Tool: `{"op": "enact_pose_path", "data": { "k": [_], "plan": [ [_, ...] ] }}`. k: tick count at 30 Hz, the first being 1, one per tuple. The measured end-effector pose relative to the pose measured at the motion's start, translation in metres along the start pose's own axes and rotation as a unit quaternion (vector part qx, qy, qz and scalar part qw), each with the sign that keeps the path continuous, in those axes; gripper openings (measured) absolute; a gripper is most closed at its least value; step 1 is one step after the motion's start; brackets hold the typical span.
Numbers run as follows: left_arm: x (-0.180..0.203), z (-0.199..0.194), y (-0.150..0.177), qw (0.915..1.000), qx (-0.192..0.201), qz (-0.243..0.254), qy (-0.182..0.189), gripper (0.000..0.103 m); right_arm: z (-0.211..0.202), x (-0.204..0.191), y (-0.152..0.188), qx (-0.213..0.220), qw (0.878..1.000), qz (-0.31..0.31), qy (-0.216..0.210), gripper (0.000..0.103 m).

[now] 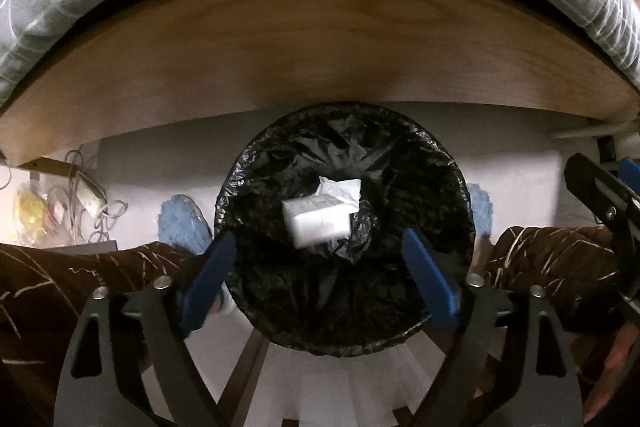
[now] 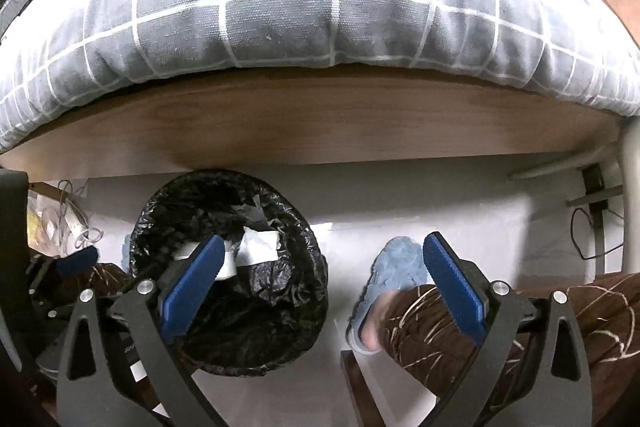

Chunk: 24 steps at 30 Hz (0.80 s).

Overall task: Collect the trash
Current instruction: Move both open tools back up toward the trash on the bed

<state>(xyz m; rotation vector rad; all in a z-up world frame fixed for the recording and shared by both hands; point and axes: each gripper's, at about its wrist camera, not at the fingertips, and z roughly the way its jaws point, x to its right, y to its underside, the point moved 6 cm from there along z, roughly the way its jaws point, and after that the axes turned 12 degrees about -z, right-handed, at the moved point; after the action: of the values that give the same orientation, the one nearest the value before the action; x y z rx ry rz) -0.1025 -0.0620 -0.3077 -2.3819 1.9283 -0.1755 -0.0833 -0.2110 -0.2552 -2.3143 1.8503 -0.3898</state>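
Note:
A round bin lined with a black bag stands on the white floor below the table edge. A white box-shaped piece of trash lies inside it over crumpled white paper. My left gripper is open and empty, held above the bin's near rim. In the right wrist view the bin sits at lower left with white trash inside. My right gripper is open and empty, to the right of the bin above the floor.
A wooden table edge with a grey checked cushion runs across above. The person's brown-trousered legs and blue slippers flank the bin. Cables lie at the left. The right gripper's frame shows at the right.

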Motion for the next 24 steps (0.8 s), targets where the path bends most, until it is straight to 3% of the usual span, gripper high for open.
{"op": "enact_pose_path", "data": {
  "k": [8, 11, 24],
  "plan": [
    [-0.007, -0.009, -0.008, 0.9999, 0.016, -0.004, -0.004, 0.095, -0.006, -0.001, -0.005, 0.009, 1.0, -0.006, 0.009, 0.095],
    [-0.008, -0.019, -0.014, 0.9992, 0.04, -0.005, -0.003, 0.097, -0.013, 0.002, -0.011, 0.024, 1.0, -0.003, 0.013, 0.095],
    [-0.026, -0.06, -0.026, 0.994, 0.108, -0.017, 0.001, 0.097, -0.046, -0.008, -0.024, 0.075, 0.997, -0.019, 0.01, 0.095]
  ]
}}
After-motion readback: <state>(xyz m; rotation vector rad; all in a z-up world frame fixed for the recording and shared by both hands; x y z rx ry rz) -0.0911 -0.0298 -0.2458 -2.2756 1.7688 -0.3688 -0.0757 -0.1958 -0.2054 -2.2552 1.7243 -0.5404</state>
